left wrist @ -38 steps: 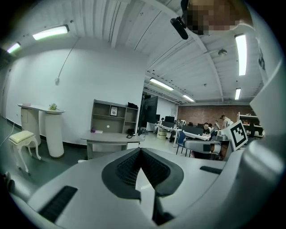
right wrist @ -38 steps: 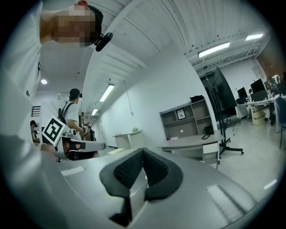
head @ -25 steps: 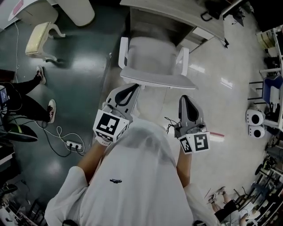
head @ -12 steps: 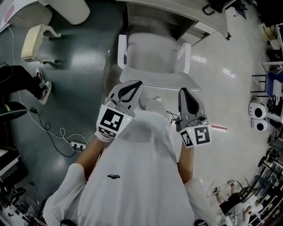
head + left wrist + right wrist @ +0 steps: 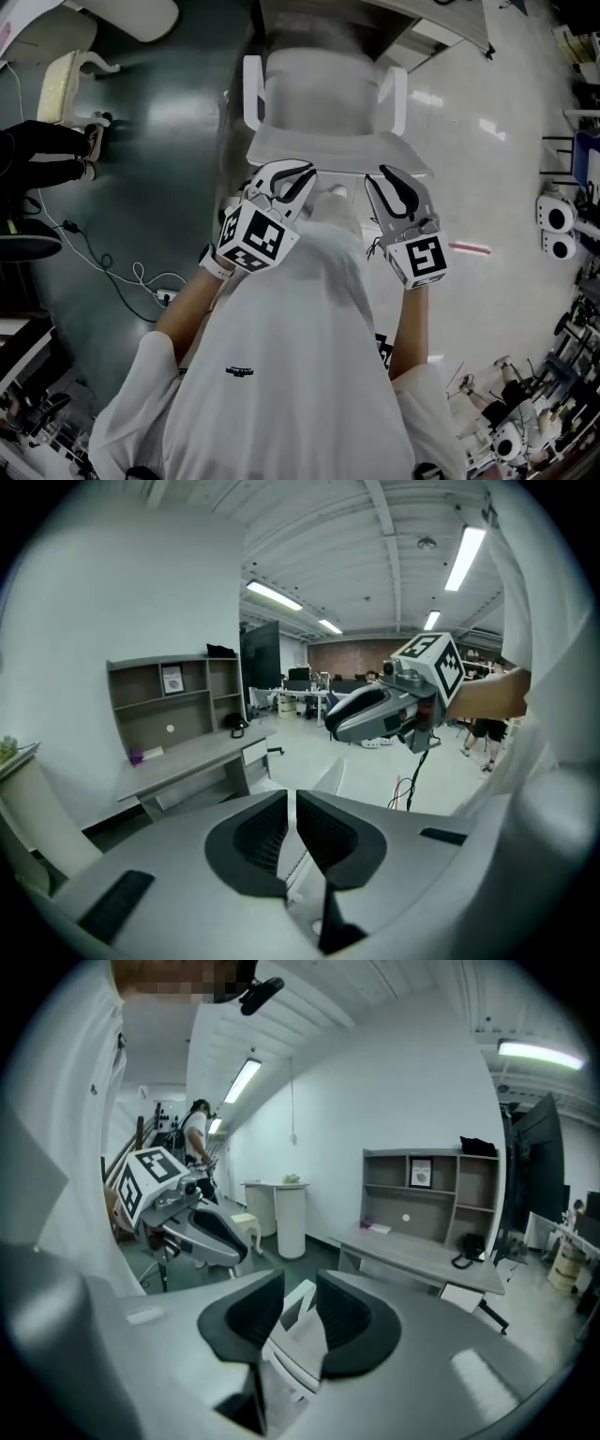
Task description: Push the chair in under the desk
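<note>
We have the left gripper (image 5: 284,180) and the right gripper (image 5: 395,188) side by side, tips pointing forward at the backrest (image 5: 333,153) of the white armchair (image 5: 323,98). The tips sit at its top edge or just short of it, and from above we cannot tell whether they touch.

The left gripper's jaws are drawn almost together, with only a slit between them and nothing in it. A sliver of the chair shows through the slit, further out. The right gripper's jaws stand a little wider but still narrow. The chair shows through that gap too, beyond the tips rather than clamped between them.

Over the last second the chair has gone forward, away from both tools, and it has squared up. It sat skewed to the desk (image 5: 394,13) before, and now its two armrests run straight ahead of the jaws. Both grippers have followed it, and we have stepped in behind them. The front of the seat now reaches the desk's near edge, straight ahead of both tools.

We judge the push well under way but not finished, since most of the seat and both armrests are still out on our side of the desk. What remains seems to be an even forward shove from both tools, so the chair stays straight as it enters the opening.
</note>
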The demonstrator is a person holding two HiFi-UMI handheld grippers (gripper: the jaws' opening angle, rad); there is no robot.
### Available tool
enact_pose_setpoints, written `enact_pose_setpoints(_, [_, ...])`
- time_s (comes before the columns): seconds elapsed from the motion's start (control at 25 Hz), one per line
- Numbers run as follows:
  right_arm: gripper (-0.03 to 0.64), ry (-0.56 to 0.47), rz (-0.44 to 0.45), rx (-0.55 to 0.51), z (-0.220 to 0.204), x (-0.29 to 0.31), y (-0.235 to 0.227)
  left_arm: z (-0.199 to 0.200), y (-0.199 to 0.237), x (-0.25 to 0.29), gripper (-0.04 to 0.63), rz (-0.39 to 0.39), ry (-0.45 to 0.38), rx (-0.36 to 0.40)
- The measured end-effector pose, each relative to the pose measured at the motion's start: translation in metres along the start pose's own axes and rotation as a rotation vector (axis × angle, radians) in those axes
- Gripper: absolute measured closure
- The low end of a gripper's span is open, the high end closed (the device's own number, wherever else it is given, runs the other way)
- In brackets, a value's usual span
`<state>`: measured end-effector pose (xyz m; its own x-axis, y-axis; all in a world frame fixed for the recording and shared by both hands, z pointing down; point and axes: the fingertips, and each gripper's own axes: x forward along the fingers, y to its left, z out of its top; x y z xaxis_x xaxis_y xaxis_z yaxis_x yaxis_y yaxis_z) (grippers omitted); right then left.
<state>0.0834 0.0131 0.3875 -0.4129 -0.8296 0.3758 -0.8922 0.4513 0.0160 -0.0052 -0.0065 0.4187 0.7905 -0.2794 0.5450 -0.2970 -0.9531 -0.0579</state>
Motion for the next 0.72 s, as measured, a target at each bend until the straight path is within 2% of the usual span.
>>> enact_pose_setpoints(0.04, [0.497,0.032,0.017,-0.020,-0.007,0.005,0.001,-0.006,-0.002,0.007,0.577,-0.016,0.027,0.015])
enact_pose_setpoints(0.16, [0.472,0.165,0.090,-0.058,-0.036,0.020,0.010,-0.025,-0.009,0.023,0.496,-0.051,0.110,0.056])
enact_pose_setpoints(0.28, [0.456,0.285,0.149,-0.106,-0.069,0.029,0.014,-0.040,-0.012,0.036,0.468,-0.077,0.170,0.093])
enact_pose_setpoints(0.4, [0.449,0.344,0.163,-0.159,-0.092,0.037,0.013,-0.055,-0.016,0.049,0.451,-0.094,0.211,0.137])
enact_pose_setpoints(0.56, [0.440,0.414,0.182,-0.316,-0.115,0.043,0.013,-0.073,-0.020,0.066,0.443,-0.108,0.262,0.195])
enact_pose_setpoints(0.72, [0.440,0.469,0.227,-0.419,-0.134,0.050,0.008,-0.085,-0.019,0.081,0.440,-0.124,0.321,0.246])
